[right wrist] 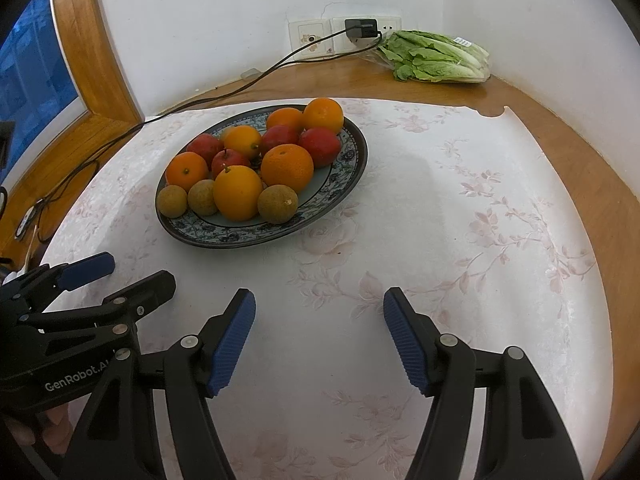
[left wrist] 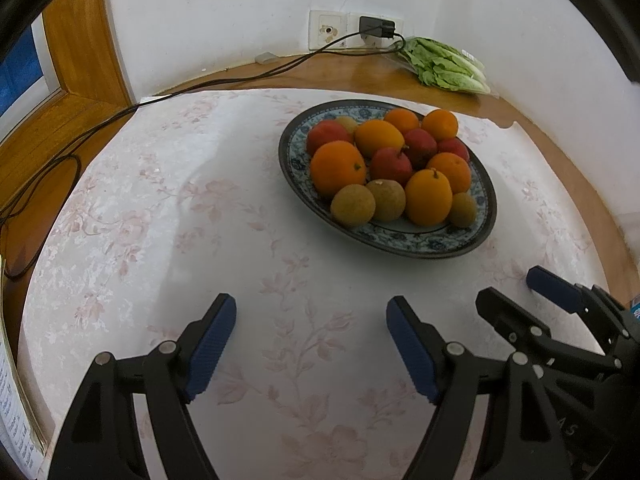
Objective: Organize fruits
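A blue-patterned plate (left wrist: 400,236) stands on the floral tablecloth, piled with several oranges (left wrist: 338,167), red apples (left wrist: 390,165) and brownish-green round fruits (left wrist: 353,205). The plate also shows in the right wrist view (right wrist: 224,236), with an orange (right wrist: 237,193) at its front. My left gripper (left wrist: 311,308) is open and empty, above the cloth in front of the plate. My right gripper (right wrist: 319,300) is open and empty, to the right of the left one; it shows at the right edge of the left wrist view (left wrist: 516,284).
A bagged lettuce (left wrist: 444,65) lies at the back right corner by the wall. A black charger (left wrist: 377,27) sits in a wall socket, and its cable (left wrist: 100,120) runs along the wooden table's left side. A window frame (left wrist: 80,40) stands at left.
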Demonstrator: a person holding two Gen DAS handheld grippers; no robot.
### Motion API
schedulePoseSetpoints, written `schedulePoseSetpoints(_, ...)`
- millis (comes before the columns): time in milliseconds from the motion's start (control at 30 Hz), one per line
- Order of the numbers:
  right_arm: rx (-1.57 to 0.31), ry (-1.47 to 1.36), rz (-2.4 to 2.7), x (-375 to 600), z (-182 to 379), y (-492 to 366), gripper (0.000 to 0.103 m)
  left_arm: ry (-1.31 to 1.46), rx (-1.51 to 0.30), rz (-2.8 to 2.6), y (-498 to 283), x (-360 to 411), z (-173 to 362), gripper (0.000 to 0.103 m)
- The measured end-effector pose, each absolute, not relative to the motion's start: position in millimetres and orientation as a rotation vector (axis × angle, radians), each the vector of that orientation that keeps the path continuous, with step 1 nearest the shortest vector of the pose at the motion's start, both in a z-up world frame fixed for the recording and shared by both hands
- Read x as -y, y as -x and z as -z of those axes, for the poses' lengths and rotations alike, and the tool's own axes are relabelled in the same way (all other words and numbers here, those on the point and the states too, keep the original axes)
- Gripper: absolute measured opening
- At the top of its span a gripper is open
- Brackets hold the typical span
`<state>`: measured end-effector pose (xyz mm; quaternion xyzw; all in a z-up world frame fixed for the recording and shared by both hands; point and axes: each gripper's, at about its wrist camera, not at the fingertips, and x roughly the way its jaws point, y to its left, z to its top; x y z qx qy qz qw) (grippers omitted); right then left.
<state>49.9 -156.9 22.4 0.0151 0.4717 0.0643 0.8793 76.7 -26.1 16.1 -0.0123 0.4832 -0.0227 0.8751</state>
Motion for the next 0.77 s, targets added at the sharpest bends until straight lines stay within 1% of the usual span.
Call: schedulePoseSetpoints(767,-0.978,-0.031,-0.136,156.5,-22.3,-48.8,0.068,0.017,-1.006,0.042,-76.5,25.5,-15.2,0.081)
